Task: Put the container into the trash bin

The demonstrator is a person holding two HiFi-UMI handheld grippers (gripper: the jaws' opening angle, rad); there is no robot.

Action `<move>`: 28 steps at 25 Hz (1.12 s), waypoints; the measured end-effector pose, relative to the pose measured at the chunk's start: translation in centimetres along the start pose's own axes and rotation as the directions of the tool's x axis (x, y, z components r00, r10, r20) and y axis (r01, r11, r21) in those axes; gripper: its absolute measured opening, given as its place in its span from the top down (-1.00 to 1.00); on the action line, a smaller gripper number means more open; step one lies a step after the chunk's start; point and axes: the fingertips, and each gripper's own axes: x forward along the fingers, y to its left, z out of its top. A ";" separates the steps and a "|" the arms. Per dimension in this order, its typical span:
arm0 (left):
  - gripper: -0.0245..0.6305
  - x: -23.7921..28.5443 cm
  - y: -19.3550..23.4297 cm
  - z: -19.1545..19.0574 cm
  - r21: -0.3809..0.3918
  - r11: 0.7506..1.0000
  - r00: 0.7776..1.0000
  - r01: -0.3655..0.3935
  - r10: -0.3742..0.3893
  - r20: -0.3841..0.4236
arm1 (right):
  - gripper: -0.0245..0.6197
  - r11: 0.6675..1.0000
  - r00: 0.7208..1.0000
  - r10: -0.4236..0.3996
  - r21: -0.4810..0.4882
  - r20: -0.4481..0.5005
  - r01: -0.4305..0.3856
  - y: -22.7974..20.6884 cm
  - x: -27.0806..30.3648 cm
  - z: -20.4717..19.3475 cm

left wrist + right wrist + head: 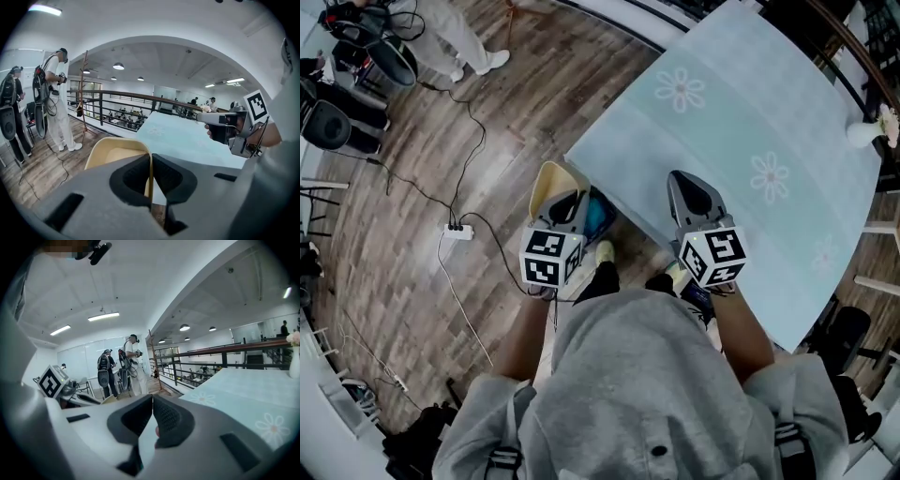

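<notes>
A: Where was the container?

B: Cream container (551,184) hung over the wood floor (403,253), just off the table's left edge near the corner, not resting on anything. The left gripper (572,200) had it by the rim. In the left gripper view the jaws were pinched tight on the thin wall.

A: And the other one?

B: The right gripper (686,178) was over the table's near edge, jaws pressed together w/ nothing gripped.

A: Surface?

B: Table (741,131) had a pale blue-green cloth w/ white flower prints. White vase (865,134) at the far right edge.

A: Room?

B: Dark railing (117,96) w/ a wood top rail ran beyond the table. White walls and ceiling, strip and round lights on. Power strip (457,231) and black cables lay on the floor, left of the person. Two ppl (123,364) w/ backpack rigs stood well away from the table.
</notes>
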 end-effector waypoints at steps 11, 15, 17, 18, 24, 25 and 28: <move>0.83 -2.2 5.4 -4.3 -0.064 0.998 0.999 -0.017 0.015 -0.033 | 0.84 1.000 0.998 0.031 0.005 -0.056 -0.030 5.7 4.2 -3.0; 0.83 -1.8 5.8 -5.5 -0.089 0.996 0.999 0.002 -0.006 -0.051 | 0.84 0.999 0.996 0.031 0.010 -0.088 -0.030 6.5 5.2 -4.0; 0.83 -1.5 5.9 -6.4 -0.105 0.994 0.998 0.012 -0.019 -0.066 | 0.84 0.999 0.994 0.030 0.016 -0.104 -0.029 6.8 5.7 -4.7; 0.83 -1.4 6.0 -6.9 -0.113 0.993 0.997 0.015 -0.024 -0.076 | 0.84 0.999 0.993 0.029 0.022 -0.113 -0.027 7.0 5.8 -5.2; 0.83 -0.3 6.0 -10.1 -0.165 0.986 0.991 0.037 -0.057 -0.118 | 0.84 0.998 0.985 0.033 0.049 -0.170 -0.025 7.6 6.6 -8.2; 0.83 0.0 6.0 -10.8 -0.175 0.984 0.990 0.040 -0.063 -0.127 | 0.84 0.998 0.983 0.033 0.057 -0.180 -0.023 7.6 6.7 -8.8; 0.83 0.8 5.9 -12.4 -0.205 0.977 0.986 0.050 -0.082 -0.148 | 0.84 0.996 0.977 0.032 0.083 -0.210 -0.014 7.8 7.1 -10.4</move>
